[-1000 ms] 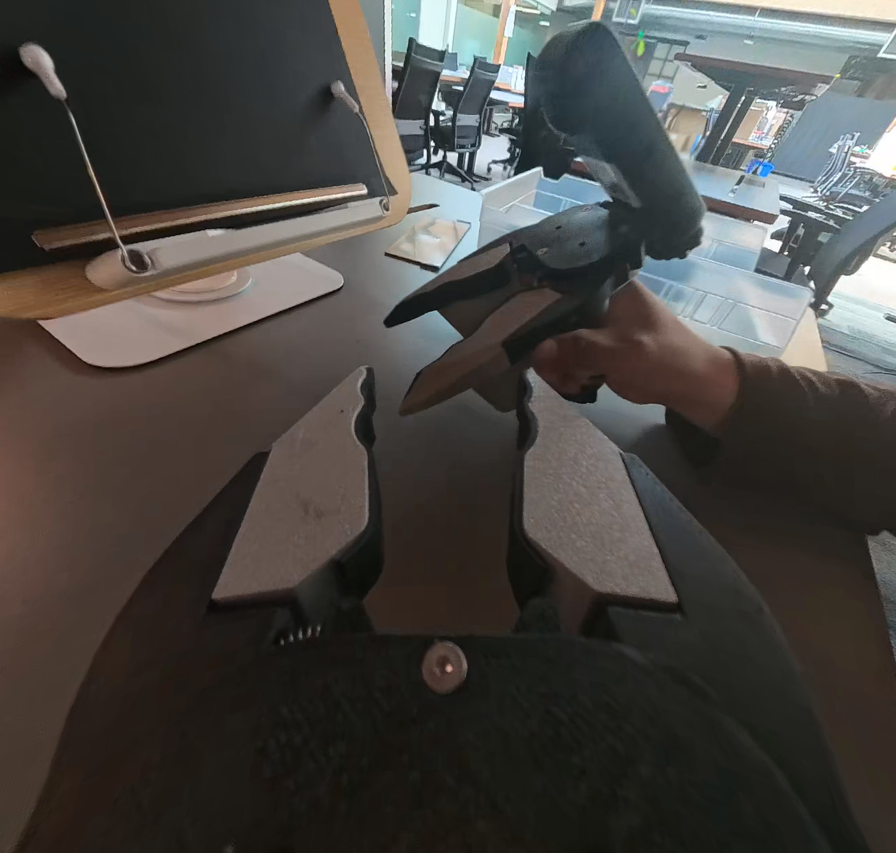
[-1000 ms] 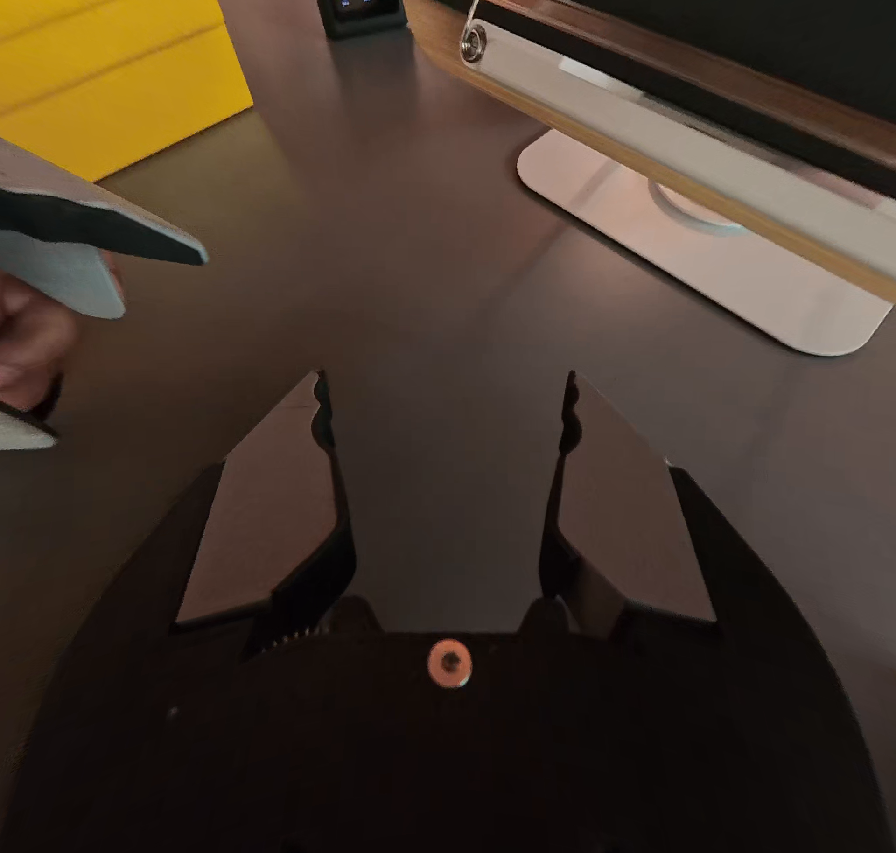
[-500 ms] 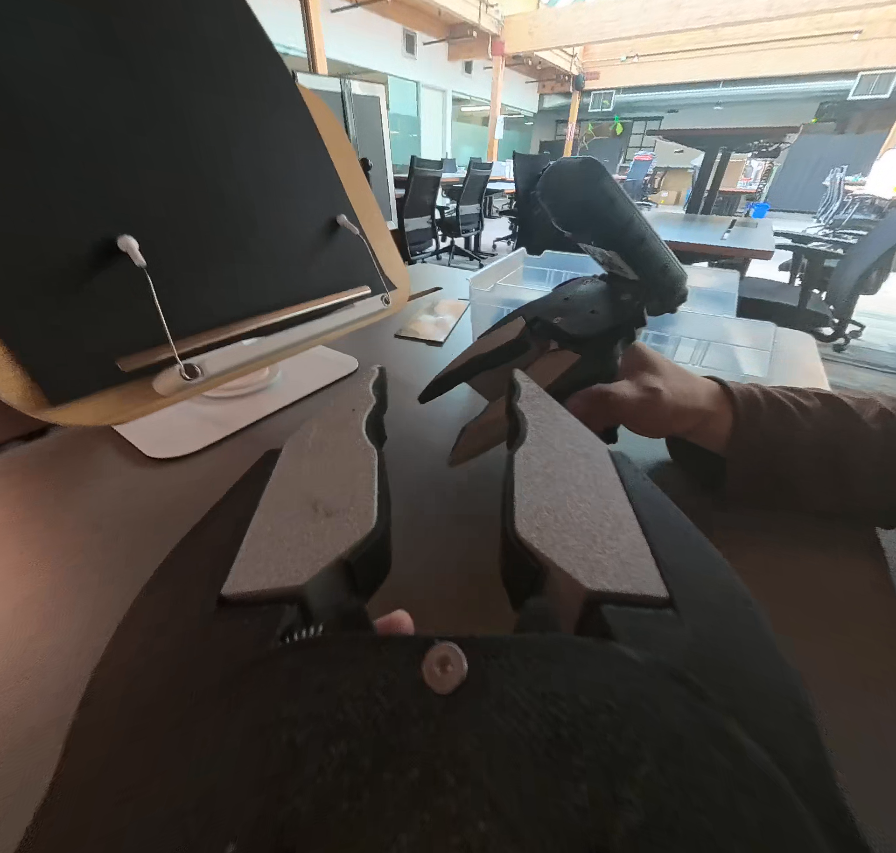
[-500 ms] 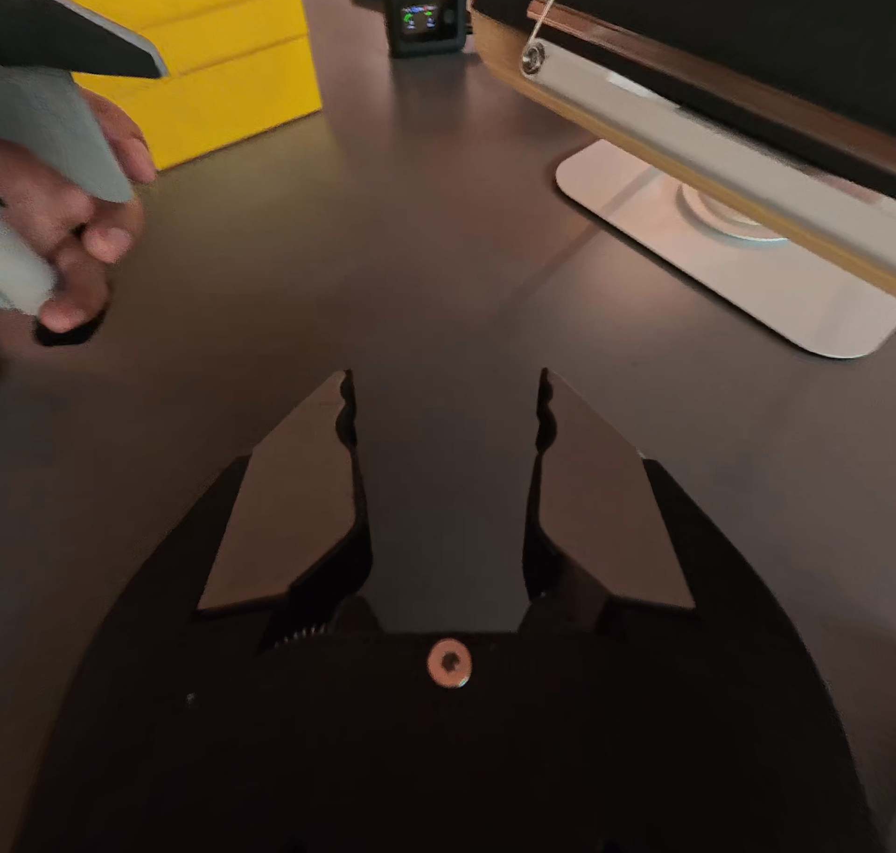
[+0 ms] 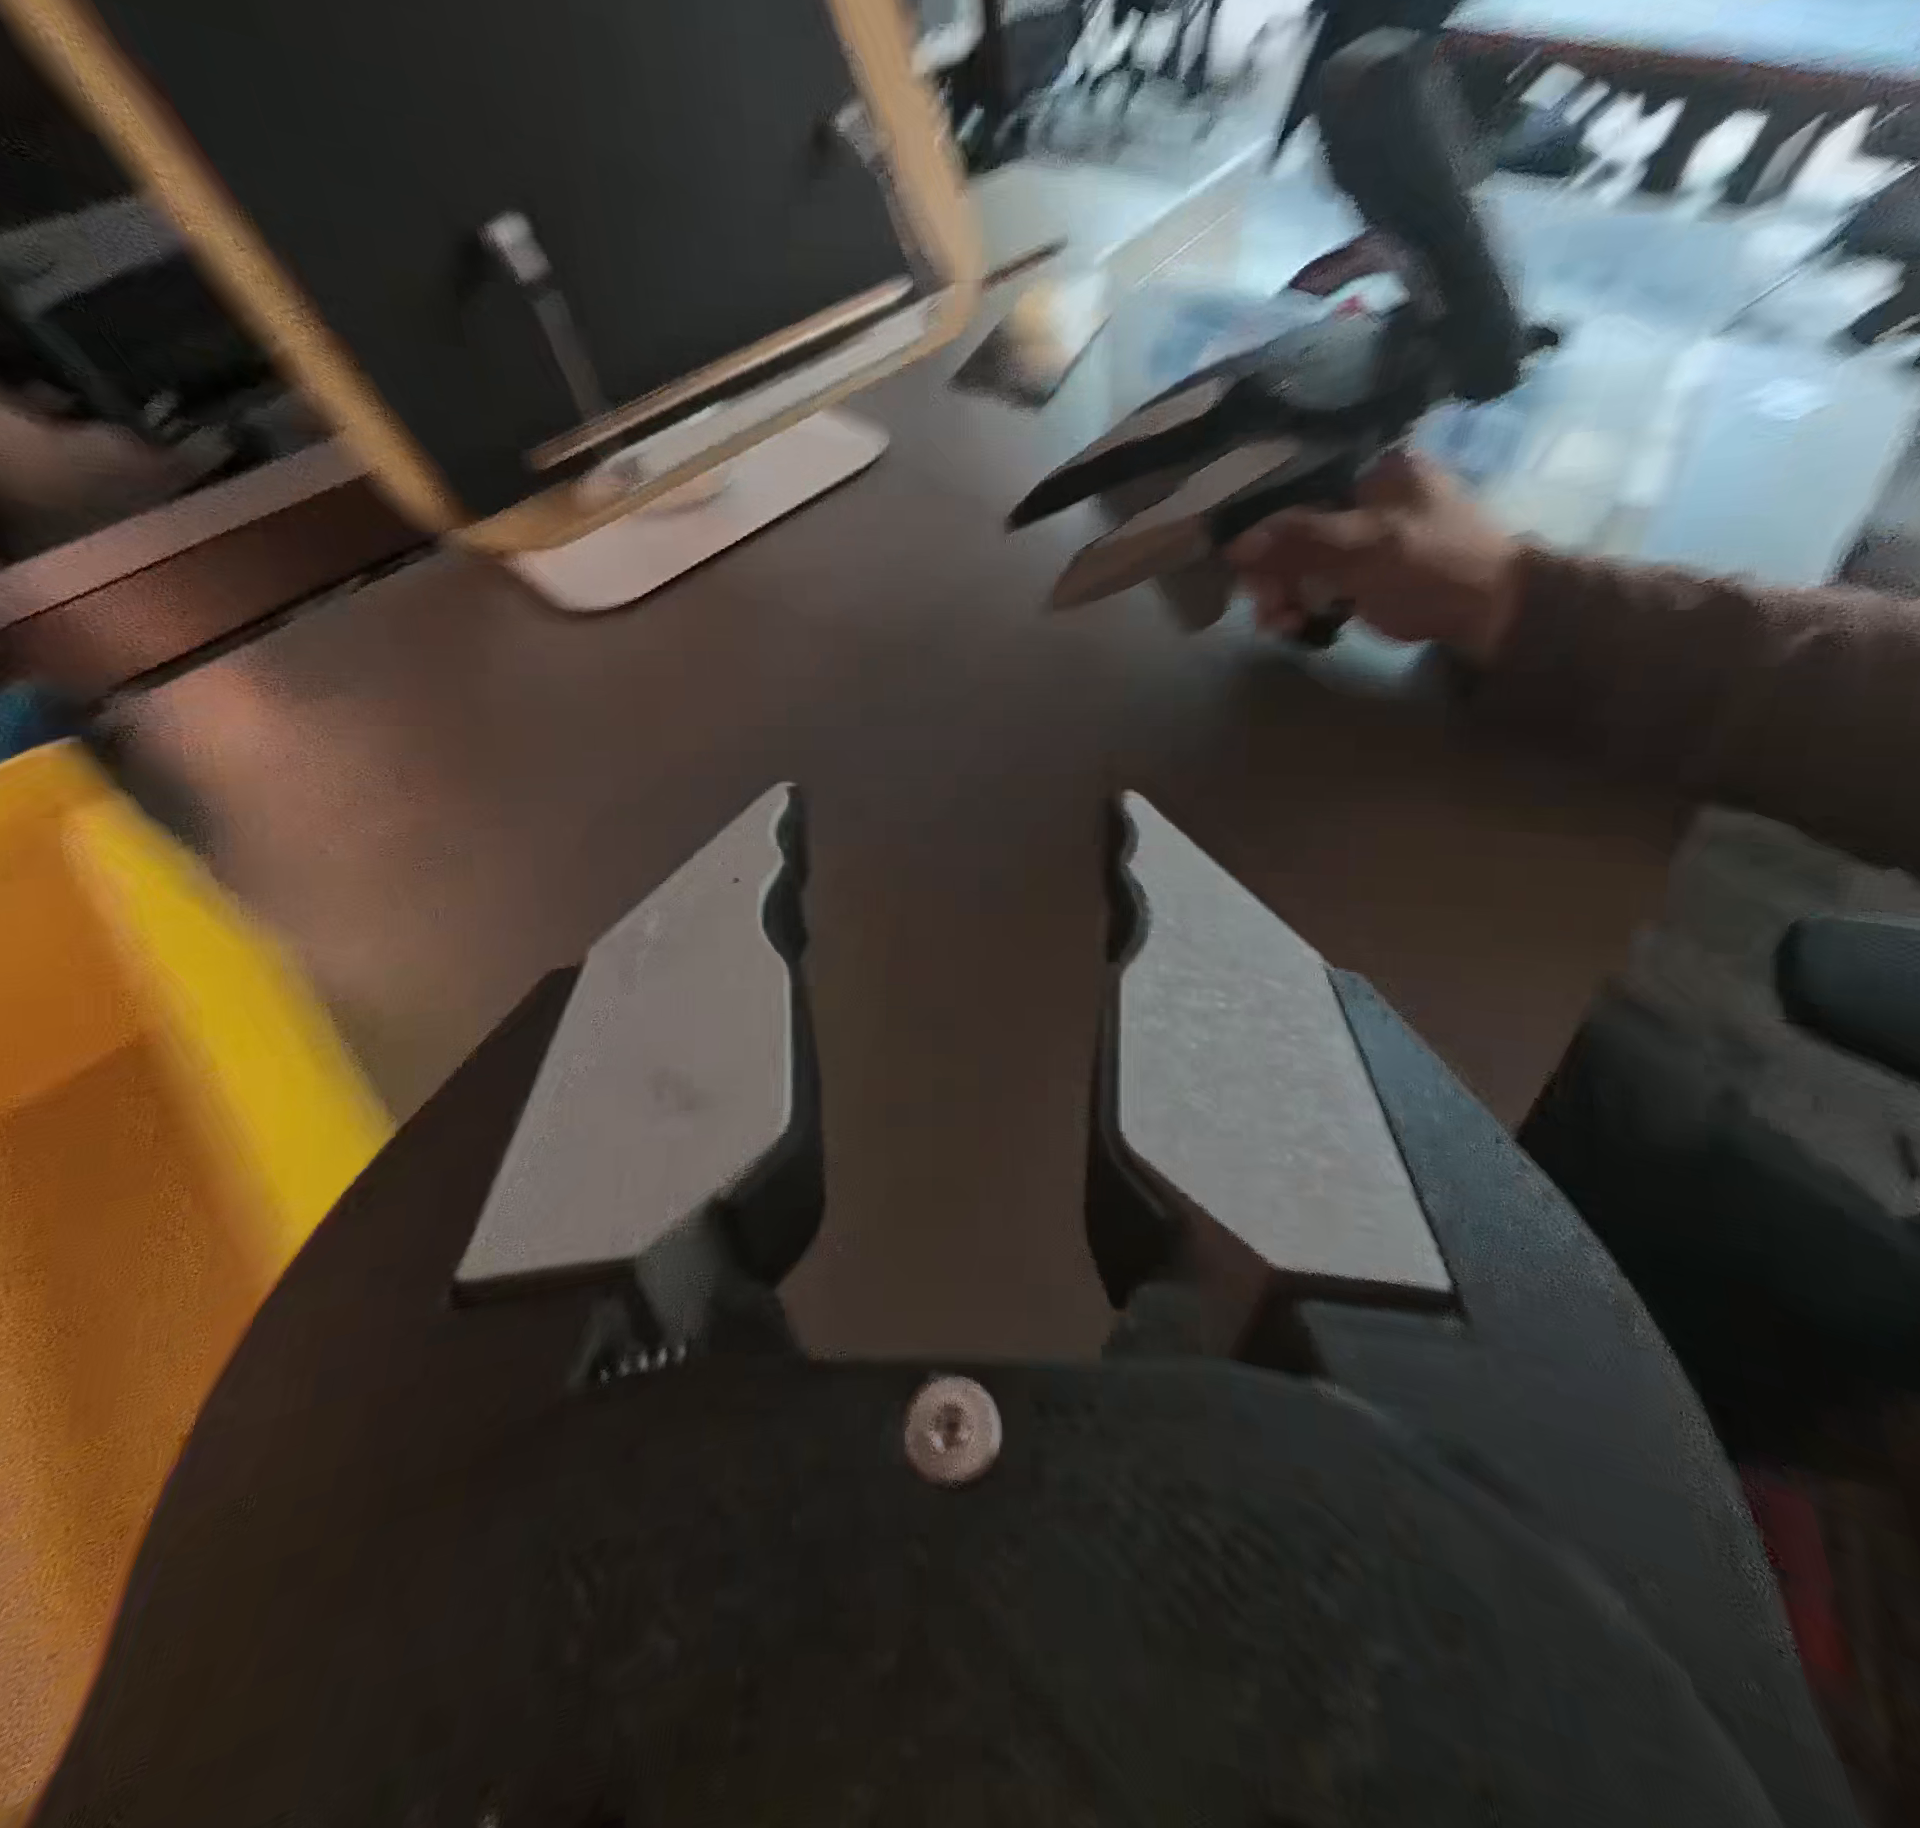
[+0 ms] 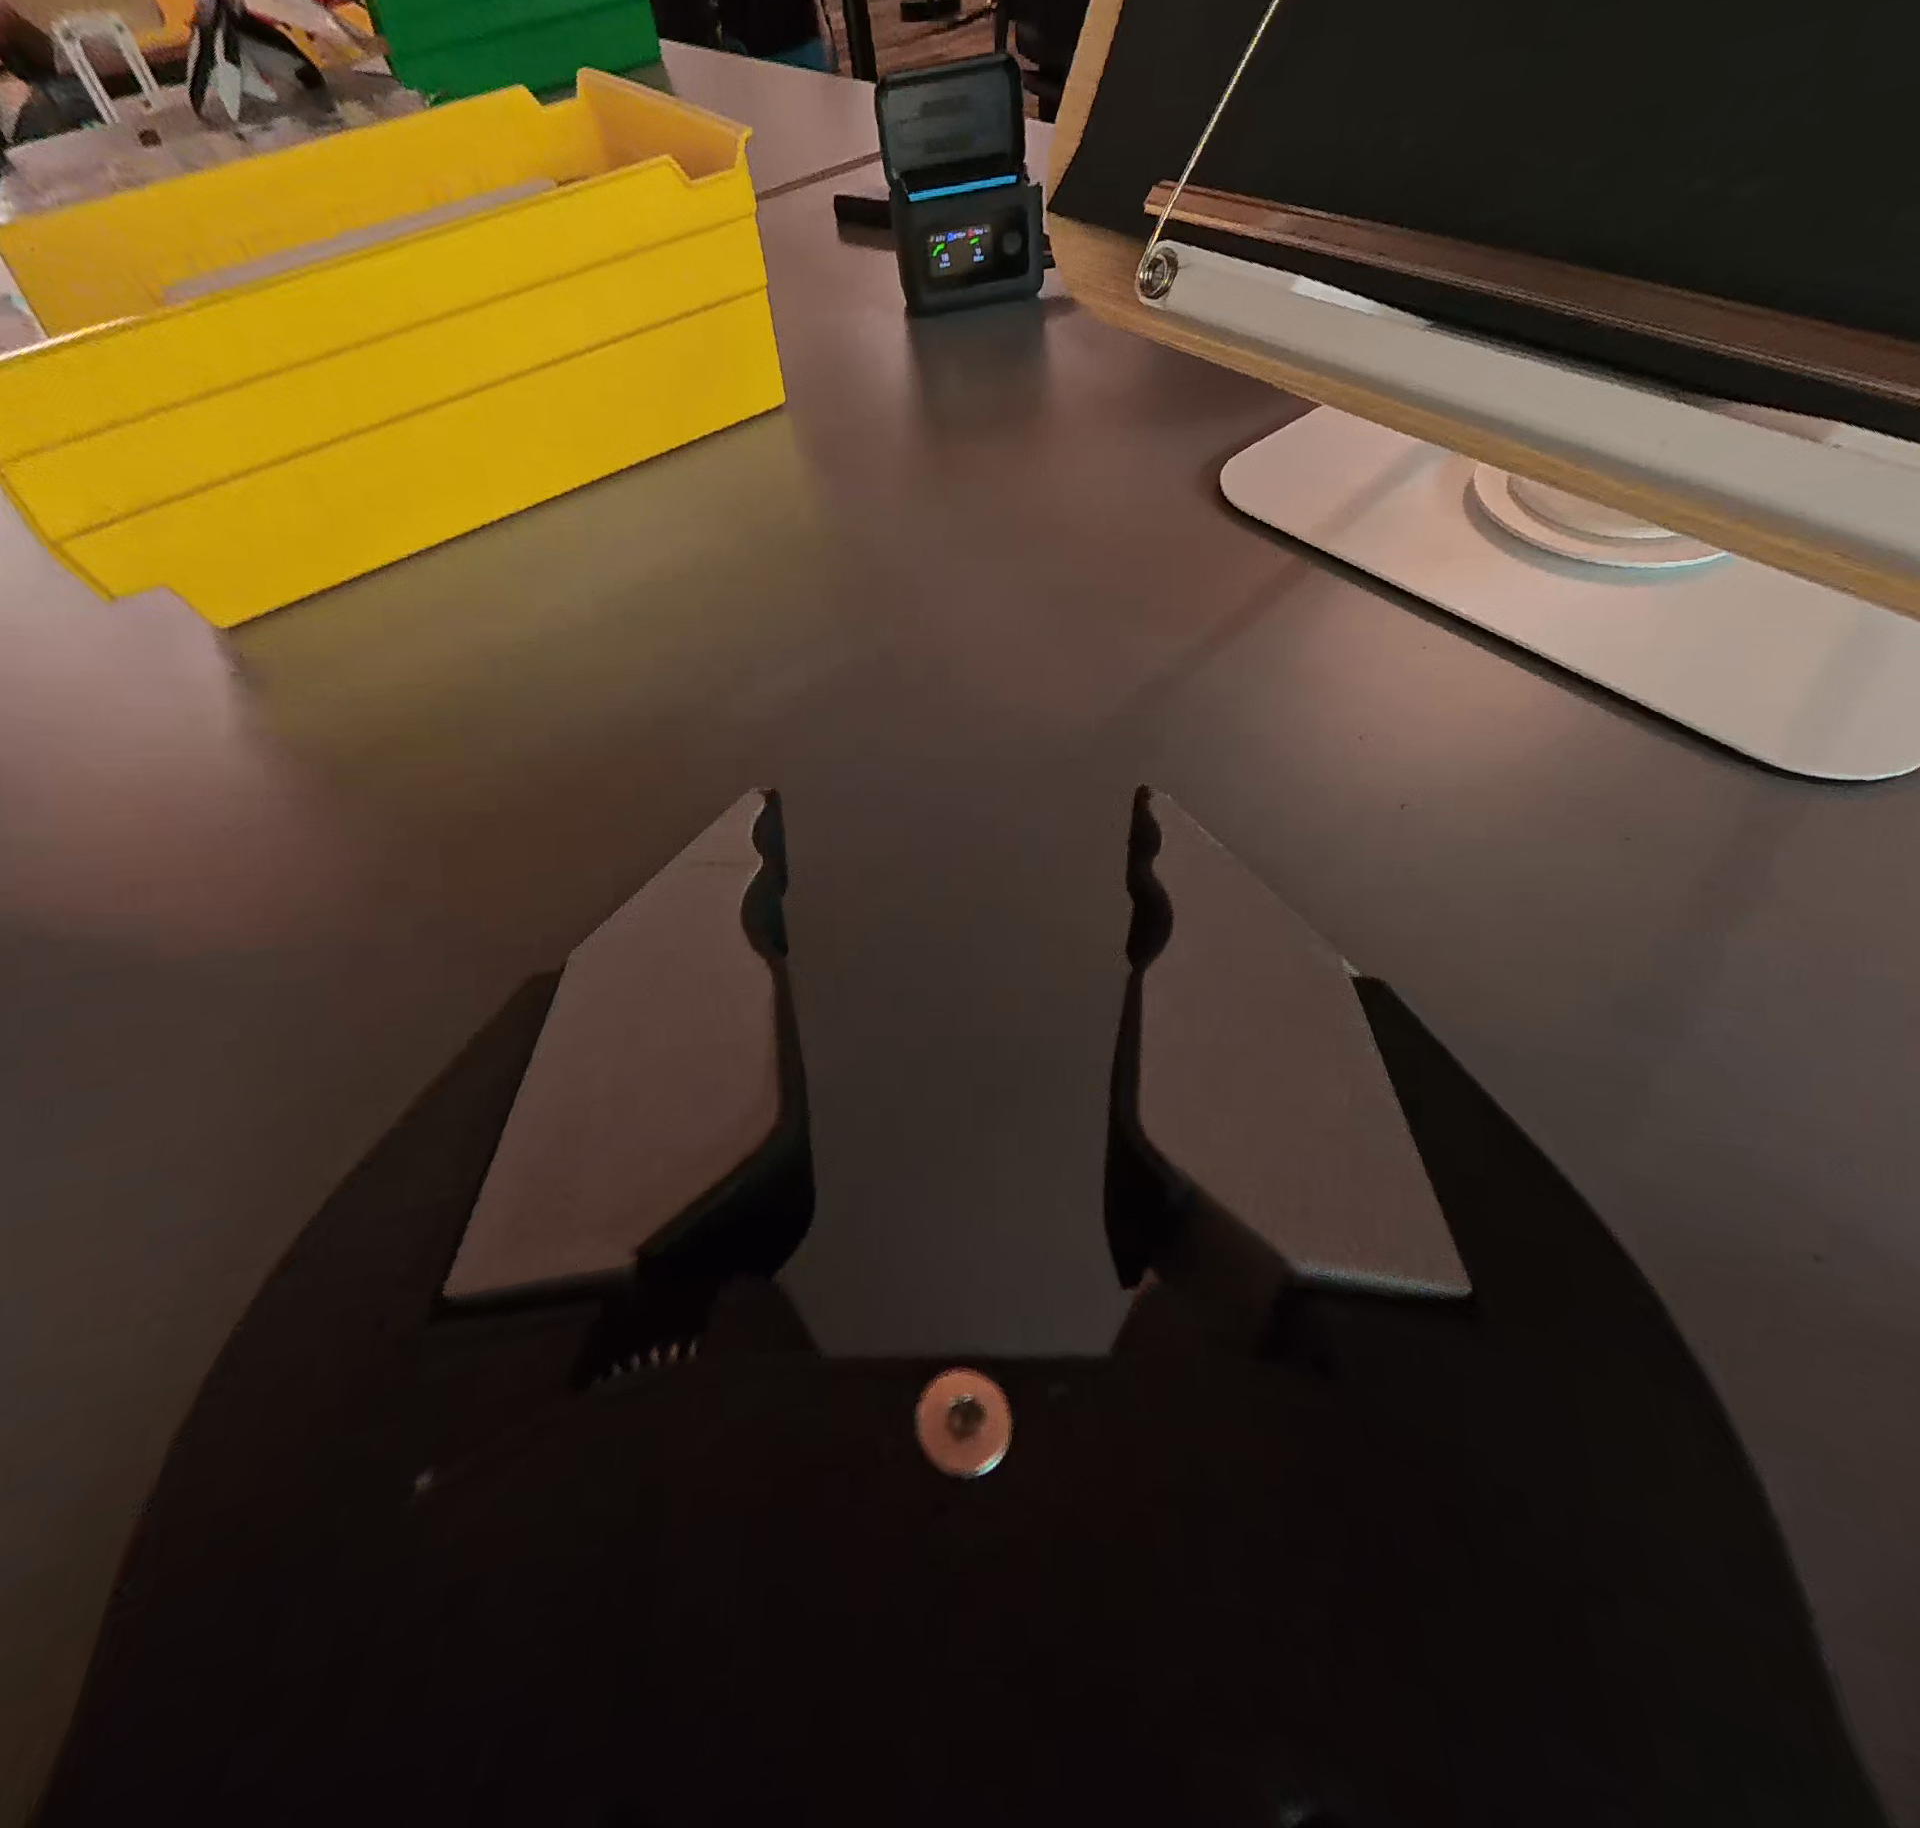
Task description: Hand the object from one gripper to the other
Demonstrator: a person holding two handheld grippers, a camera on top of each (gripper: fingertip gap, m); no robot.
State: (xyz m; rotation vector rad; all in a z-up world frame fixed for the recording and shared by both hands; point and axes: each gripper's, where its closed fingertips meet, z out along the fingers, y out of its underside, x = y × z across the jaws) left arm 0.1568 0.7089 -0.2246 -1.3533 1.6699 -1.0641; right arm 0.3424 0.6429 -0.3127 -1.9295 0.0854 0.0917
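Observation:
My left gripper (image 5: pixel 956 812) is open and empty above the dark table (image 5: pixel 935 698). My right gripper (image 6: pixel 956 807) is open and empty too, low over the table (image 6: pixel 935 635). In the left wrist view the right gripper (image 5: pixel 1060 552) shows at the upper right, held by a hand (image 5: pixel 1371 563) in a brown sleeve, with its fingers apart and nothing between them. No object to hand over shows in either gripper or on the table between them. The left wrist view is blurred by motion.
A yellow bin (image 6: pixel 395 344) stands at the left, also at the left edge of the left wrist view (image 5: pixel 135 1103). A wooden-framed book stand (image 6: pixel 1558 251) on a white base (image 6: pixel 1621 615) stands at the right. A small black device (image 6: pixel 961 199) sits behind. The white base (image 6: pixel 1621 615) is about 20 centimetres from my right fingertips. It turns up in the left wrist view (image 5: pixel 776 478) as well.
My left gripper has pulled back and swung left, away from the right gripper, and its fingers have opened wider. The right gripper has tilted up, and the left gripper has left its view.

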